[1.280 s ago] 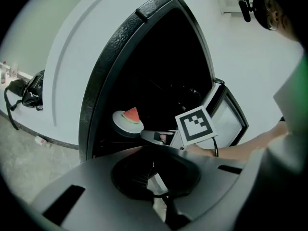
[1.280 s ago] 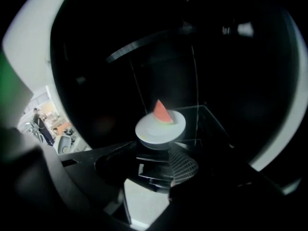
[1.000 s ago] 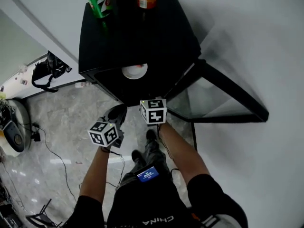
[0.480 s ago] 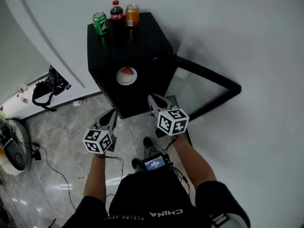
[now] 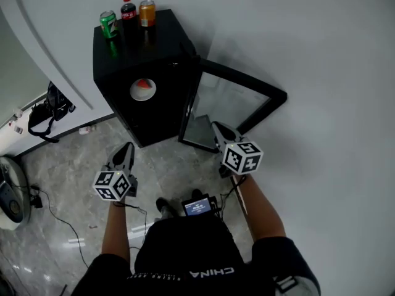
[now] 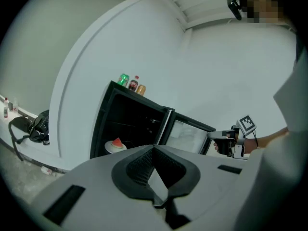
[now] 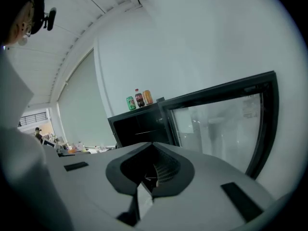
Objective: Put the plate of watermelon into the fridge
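Both tools have drawn back from the squat black fridge (image 5: 148,48) since the earlier frame and now sit further out over the grey marble floor (image 5: 62,184). The glass-panelled fridge door (image 5: 228,100) stands swung open to the right. The left tool (image 5: 126,147) is at the head view's lower left, its jaws pressed together with nothing between them. Its own view shows the two dark pads meeting in a closed seam (image 6: 155,153). The right tool (image 5: 218,126) hangs just in front of the open door's lower edge. It too is fully closed and empty, as its own view (image 7: 153,150) confirms.

The white plate with a red wedge of watermelon (image 5: 142,89) rests inside the fridge, low in the open compartment and near its front edge. It is well apart from both tools: ahead of the left tool, and ahead and to the left of the right one. Neither tool touches it. In the left gripper view the plate (image 6: 115,146) shows at the lower left of the dark interior, with the right tool (image 6: 228,138) beyond the door (image 6: 185,136).

Along the back edge of the fridge's top stand three drinks in a row — a green can (image 5: 108,23), a dark cola bottle with a red cap (image 5: 128,8) and an orange can (image 5: 147,12).
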### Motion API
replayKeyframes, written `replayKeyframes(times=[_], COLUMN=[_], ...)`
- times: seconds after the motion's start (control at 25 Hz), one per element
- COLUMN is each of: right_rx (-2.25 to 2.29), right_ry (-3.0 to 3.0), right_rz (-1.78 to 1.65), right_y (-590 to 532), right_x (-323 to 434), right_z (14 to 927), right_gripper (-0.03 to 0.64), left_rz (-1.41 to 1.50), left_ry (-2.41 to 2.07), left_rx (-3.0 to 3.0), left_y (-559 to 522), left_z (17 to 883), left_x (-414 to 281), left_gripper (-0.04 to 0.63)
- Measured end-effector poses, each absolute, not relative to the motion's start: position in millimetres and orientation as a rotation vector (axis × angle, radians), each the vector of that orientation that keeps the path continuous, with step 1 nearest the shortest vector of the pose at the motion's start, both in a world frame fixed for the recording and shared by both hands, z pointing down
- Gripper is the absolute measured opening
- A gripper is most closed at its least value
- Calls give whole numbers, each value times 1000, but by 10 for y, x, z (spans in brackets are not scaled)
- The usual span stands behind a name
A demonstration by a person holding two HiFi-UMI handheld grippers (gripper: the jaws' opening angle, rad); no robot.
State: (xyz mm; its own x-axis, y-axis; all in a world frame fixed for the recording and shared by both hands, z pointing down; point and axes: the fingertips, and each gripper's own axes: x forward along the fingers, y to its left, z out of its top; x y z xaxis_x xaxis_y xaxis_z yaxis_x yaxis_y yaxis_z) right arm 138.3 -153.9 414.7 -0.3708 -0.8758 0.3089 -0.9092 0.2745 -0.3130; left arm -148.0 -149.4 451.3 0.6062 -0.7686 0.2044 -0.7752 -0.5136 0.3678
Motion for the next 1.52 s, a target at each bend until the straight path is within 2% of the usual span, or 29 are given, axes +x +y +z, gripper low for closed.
replayKeyframes(times=[0.24, 0.48, 0.68, 0.72, 0.76, 0.8, 0.96, 1.28, 1.52], right_rx=[1702, 1708, 1633, 1586, 1527, 1461, 1187, 959, 974], right_ry=[-2493, -2460, -2451, -2437, -2419, -2394, -2227, -2036, -2014], right_rz=[595, 363, 259, 229, 204, 188, 149, 410, 498], right_y=[-1552, -1749, -2148, -2217, -2281, -2344, -2523, -2588, -2524], right_x=[2014, 2955, 3315, 3324, 3314, 3294, 3220, 3295, 3219], right_z=[3850, 3398, 3008, 2964, 2946, 2954, 3163, 3459, 3449], right_gripper=[15, 17, 21, 54, 132, 156, 198, 201, 201], left_rz=[51, 8, 26, 30, 31, 29, 9, 9, 3], left_ry=[-1304, -1306, -1283, -1286, -1292, -1302, -1350, -1385, -1394], left_rx=[2404, 2413, 2462, 2463, 2458, 2448, 2393, 2346, 2351], left_y=[-1336, -1221, -1078, -1046, -1012, -979, -847, -682, -648], left_z=[4350, 4075, 3946, 3945, 3952, 3963, 4013, 4156, 4143], left_x=[-1126, -352, 98, 137, 155, 156, 81, -167, -406], left_gripper=[12, 12, 12, 12, 12, 12, 12, 12, 12])
